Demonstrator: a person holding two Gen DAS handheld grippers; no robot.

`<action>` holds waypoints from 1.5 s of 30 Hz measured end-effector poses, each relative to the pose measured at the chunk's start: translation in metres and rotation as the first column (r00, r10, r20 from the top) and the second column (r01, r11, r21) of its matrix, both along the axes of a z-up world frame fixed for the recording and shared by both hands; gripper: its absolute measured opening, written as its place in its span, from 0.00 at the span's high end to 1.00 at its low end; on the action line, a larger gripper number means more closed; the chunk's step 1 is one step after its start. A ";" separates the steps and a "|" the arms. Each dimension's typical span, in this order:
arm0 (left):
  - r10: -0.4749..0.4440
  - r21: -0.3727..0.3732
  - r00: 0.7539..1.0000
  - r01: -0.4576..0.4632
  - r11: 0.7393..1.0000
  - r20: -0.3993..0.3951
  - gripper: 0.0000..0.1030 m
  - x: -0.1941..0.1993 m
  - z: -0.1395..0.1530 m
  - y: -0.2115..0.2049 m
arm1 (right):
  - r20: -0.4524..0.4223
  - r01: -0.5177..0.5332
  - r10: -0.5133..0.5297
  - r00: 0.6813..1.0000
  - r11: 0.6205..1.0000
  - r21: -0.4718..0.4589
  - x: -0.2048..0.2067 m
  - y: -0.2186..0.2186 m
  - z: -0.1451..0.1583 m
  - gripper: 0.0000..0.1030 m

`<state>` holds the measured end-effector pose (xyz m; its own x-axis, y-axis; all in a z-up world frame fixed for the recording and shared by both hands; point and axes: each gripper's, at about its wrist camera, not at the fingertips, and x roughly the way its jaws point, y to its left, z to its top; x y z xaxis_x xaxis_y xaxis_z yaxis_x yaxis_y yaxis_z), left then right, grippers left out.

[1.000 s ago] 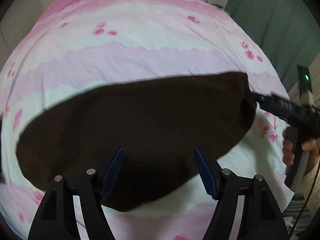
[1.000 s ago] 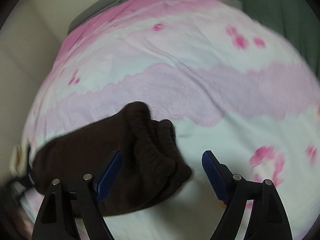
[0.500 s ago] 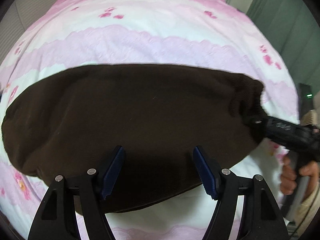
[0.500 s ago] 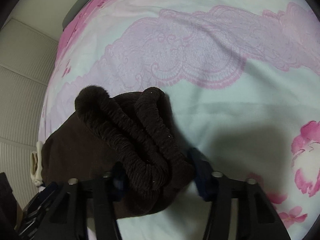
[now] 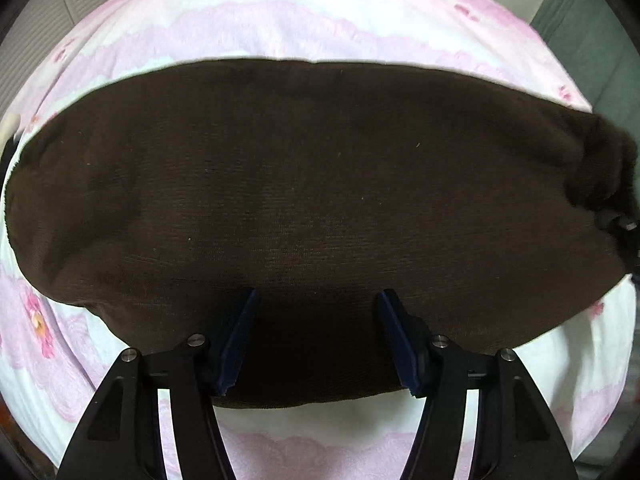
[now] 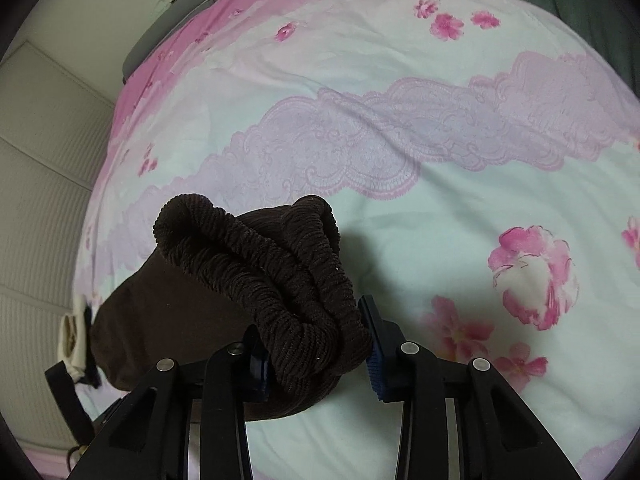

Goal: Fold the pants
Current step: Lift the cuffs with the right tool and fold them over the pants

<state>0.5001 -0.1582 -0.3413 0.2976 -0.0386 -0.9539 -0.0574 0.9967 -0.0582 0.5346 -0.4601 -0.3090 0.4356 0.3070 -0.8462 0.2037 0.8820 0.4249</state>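
Note:
Dark brown corduroy pants lie folded lengthwise across a pink and white floral bedspread. My left gripper is open, its blue pads over the near edge of the pants' middle. In the right wrist view the bunched elastic waistband sits between the blue pads of my right gripper, which is closed on it. The right gripper's tip also shows at the far right of the left wrist view, at the waistband end.
The bedspread stretches far beyond the pants. A cream panelled wall runs along the left of the bed. A green curtain hangs at the right. A hand holding the left gripper shows at the pants' far end.
My left gripper has moved down and closer over the pants. My right gripper has moved onto the waistband and closed on it.

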 end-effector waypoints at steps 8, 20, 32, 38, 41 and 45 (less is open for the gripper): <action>0.005 0.087 0.998 -0.010 0.996 0.058 0.42 -0.003 0.086 0.014 | 0.031 -0.049 0.053 0.998 0.993 -0.104 -0.003 0.024 0.051 0.65; 0.188 0.155 0.969 -0.213 0.965 0.162 0.29 -0.060 0.218 0.140 | 0.193 -0.211 0.273 0.943 0.933 -0.291 -0.030 0.150 0.181 0.65; 0.157 0.058 0.981 -0.164 0.985 0.111 0.29 -0.056 0.204 0.282 | 0.140 -0.255 0.381 0.914 0.807 -0.533 -0.031 0.363 0.199 0.65; 0.082 0.078 0.991 -0.091 0.993 0.107 0.29 -0.040 0.189 0.337 | 0.087 -0.219 0.351 0.932 0.740 -0.637 -0.022 0.443 0.170 0.65; 0.083 0.080 0.993 -0.089 0.993 0.083 0.29 -0.034 0.175 0.364 | 0.020 -0.263 0.372 0.928 0.691 -0.674 -0.013 0.484 0.140 0.64; 0.089 0.074 0.995 -0.093 0.993 0.055 0.29 -0.028 0.161 0.389 | -0.100 -0.360 0.394 0.914 0.668 -0.651 -0.006 0.524 0.097 0.64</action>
<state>0.4722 0.2307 -0.1800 0.3458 0.0633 -0.9362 -0.1465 0.9891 0.0127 0.5286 0.0641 -0.2123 0.4481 -0.1569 -0.8801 -0.2120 0.9378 -0.2751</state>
